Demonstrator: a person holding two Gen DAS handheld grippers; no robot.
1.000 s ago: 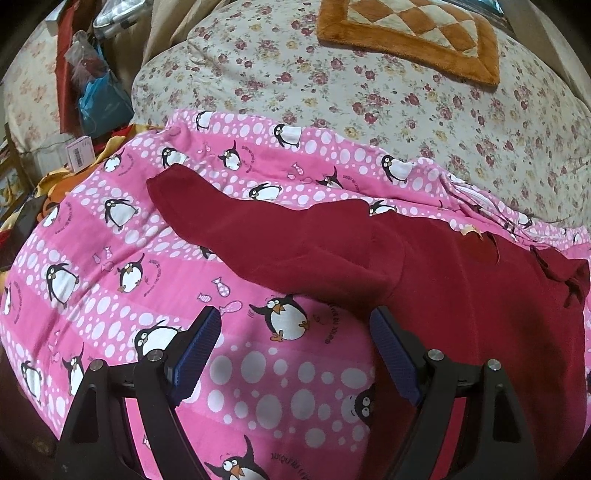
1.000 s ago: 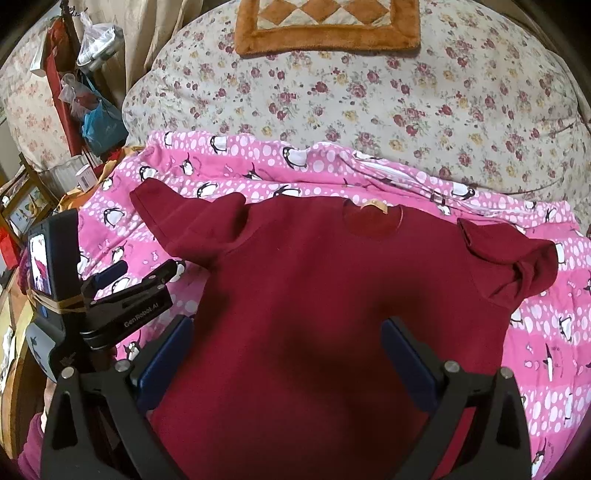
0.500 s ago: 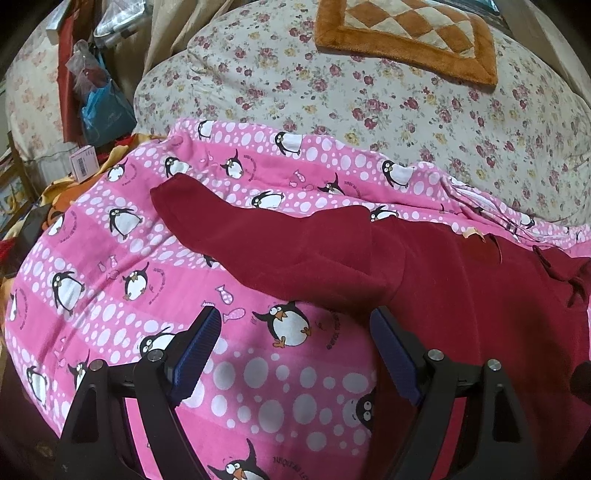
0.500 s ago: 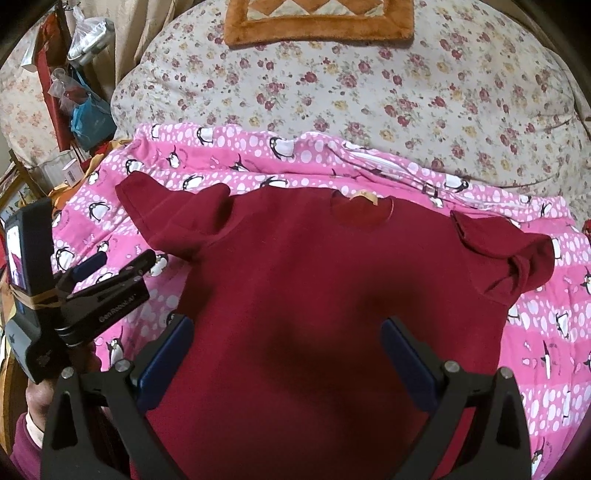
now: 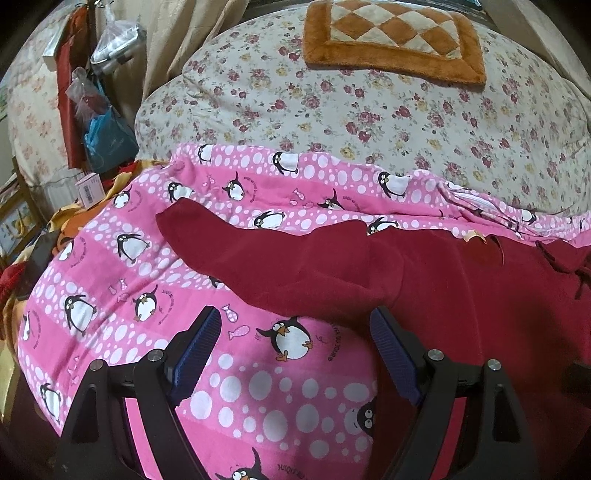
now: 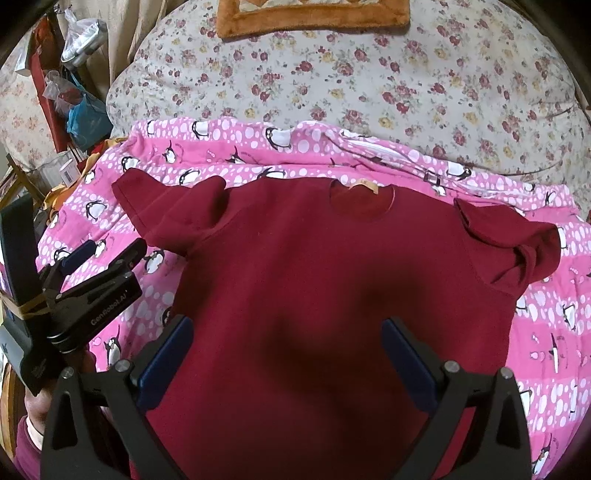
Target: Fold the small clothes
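Both my grippers, left gripper [image 5: 295, 332] and right gripper [image 6: 286, 334], gape wide, empty; shirt [image 6: 332, 295] hem cut off below; blanket [image 5: 147, 295] underneath.

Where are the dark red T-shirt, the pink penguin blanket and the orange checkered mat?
Dark red T-shirt [image 6: 314, 258]: right wrist view, middle of its chest.
Pink penguin blanket [image 5: 110, 295]: left wrist view, bare part left of the sleeve.
Orange checkered mat [image 5: 391, 33]: left wrist view, its checkered middle.
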